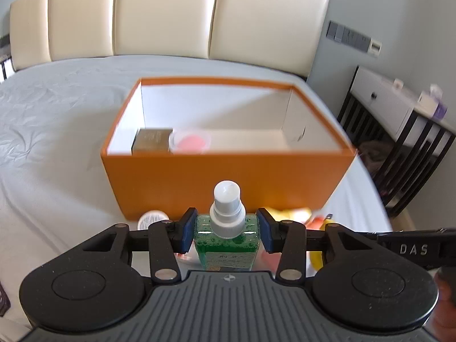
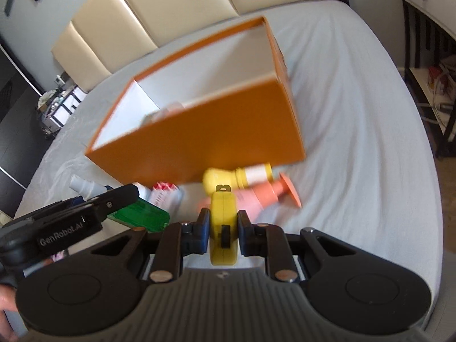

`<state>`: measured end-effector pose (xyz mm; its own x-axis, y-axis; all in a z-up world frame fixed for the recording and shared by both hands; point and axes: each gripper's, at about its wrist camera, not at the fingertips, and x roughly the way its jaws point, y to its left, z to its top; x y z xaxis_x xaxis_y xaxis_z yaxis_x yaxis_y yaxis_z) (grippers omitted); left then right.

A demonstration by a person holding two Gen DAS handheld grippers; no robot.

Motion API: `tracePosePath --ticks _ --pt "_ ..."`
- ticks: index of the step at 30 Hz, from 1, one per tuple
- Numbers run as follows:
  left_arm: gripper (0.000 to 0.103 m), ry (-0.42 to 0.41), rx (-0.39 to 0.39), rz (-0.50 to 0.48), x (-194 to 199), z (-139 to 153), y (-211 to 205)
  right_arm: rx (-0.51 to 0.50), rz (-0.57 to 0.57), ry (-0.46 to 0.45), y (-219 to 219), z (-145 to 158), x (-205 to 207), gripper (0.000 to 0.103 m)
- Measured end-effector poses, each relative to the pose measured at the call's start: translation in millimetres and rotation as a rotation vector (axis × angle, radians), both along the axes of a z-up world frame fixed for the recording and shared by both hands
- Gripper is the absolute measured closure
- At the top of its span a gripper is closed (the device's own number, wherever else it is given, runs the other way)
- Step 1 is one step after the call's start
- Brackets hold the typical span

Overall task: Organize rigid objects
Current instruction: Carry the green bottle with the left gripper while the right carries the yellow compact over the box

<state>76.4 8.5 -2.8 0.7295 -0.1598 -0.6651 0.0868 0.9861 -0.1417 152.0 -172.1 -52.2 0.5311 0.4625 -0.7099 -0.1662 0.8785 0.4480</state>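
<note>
My left gripper [image 1: 227, 233] is shut on a green spray bottle [image 1: 227, 245] with a white cap, held above the bed in front of the orange box [image 1: 228, 182]. The same green spray bottle [image 2: 142, 213] shows at the left of the right wrist view, in the other gripper's fingers. My right gripper [image 2: 223, 228] is shut on a yellow tape measure [image 2: 223, 228], gripped by its flat sides. The orange box [image 2: 216, 134] is open, white inside. In it lie a gold-brown block [image 1: 154, 139] and a round tub [image 1: 189, 142] with pink contents, at the front left.
On the grey bed sheet [image 2: 356, 142] by the box's front lie a yellow bottle [image 2: 236, 175], a pink pump bottle [image 2: 268, 193], a red-and-white tube [image 2: 165, 195] and a white round lid [image 1: 152, 218]. A cream headboard [image 1: 171, 14] stands behind. A dark slatted nightstand [image 1: 399, 131] stands to the right.
</note>
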Motion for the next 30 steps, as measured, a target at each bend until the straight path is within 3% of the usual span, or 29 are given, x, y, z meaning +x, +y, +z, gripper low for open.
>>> tracePosePath --ticks 7,12,18,24,30 --pt "0.052 -0.036 -0.020 -0.070 44 56 13 0.063 0.084 -0.091 2 55 28 0.084" --pt "0.052 -0.029 0.018 -0.080 98 73 16 0.095 0.112 -0.111 11 78 71 0.085" --pt "0.052 0.016 0.036 -0.093 166 55 24 0.082 0.119 -0.079 29 77 126 0.085" --pt "0.052 0.065 0.144 -0.028 218 16 28 0.029 0.152 -0.037 53 56 167 0.085" --pt "0.052 0.115 0.240 0.012 242 -21 27 0.006 0.154 0.023 69 32 204 0.085"
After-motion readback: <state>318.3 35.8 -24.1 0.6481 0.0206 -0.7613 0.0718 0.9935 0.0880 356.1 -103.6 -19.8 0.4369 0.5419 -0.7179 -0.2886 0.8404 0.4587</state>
